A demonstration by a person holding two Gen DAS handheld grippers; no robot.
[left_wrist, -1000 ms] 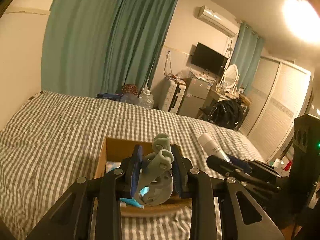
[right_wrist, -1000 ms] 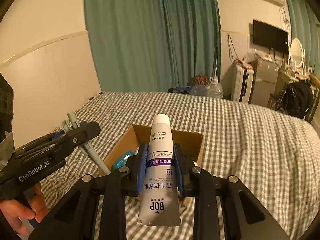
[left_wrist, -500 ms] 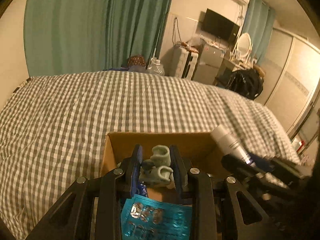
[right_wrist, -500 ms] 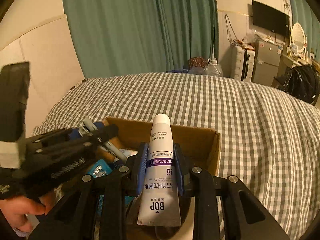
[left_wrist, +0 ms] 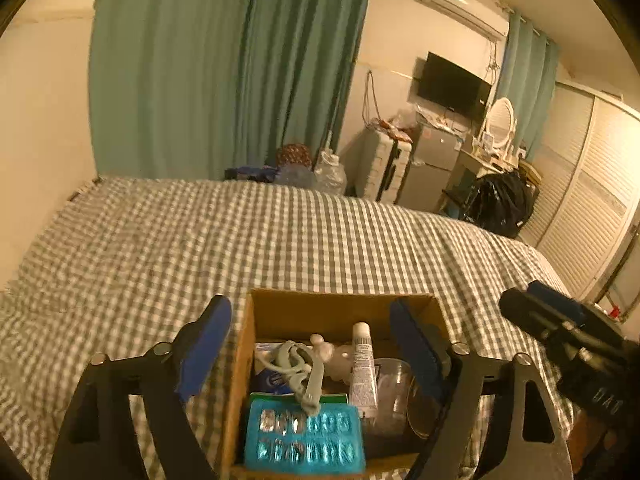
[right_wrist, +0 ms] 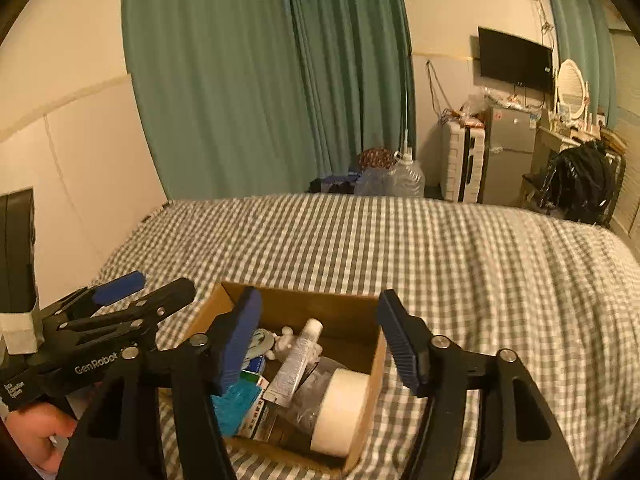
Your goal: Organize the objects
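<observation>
— Toothpaste tube [right_wrist: 298, 362]: where has it gone since you had it pinched a second ago?

— It lies in the cardboard box [right_wrist: 362, 312] on the checked bed [right_wrist: 460, 248] now, its long axis running away from you, white cap toward the far wall, flat crimped end nearest. Your right hand-held gripper [right_wrist: 320, 344] has let go; its blue ribbed pads stand wide apart above the box.

— And the left?

— Your left hand-held gripper [left_wrist: 310, 348] is spread open too (it was clamped on the pale green plastic clip [left_wrist: 302, 372] before). That clip rests across a glossy teal blister pack [left_wrist: 304, 438], beside the tube.

— Anything else in there?

— A white roll of tape [right_wrist: 340, 412], round and smooth, against the box's right wall, partly wrapped in clear film.
</observation>
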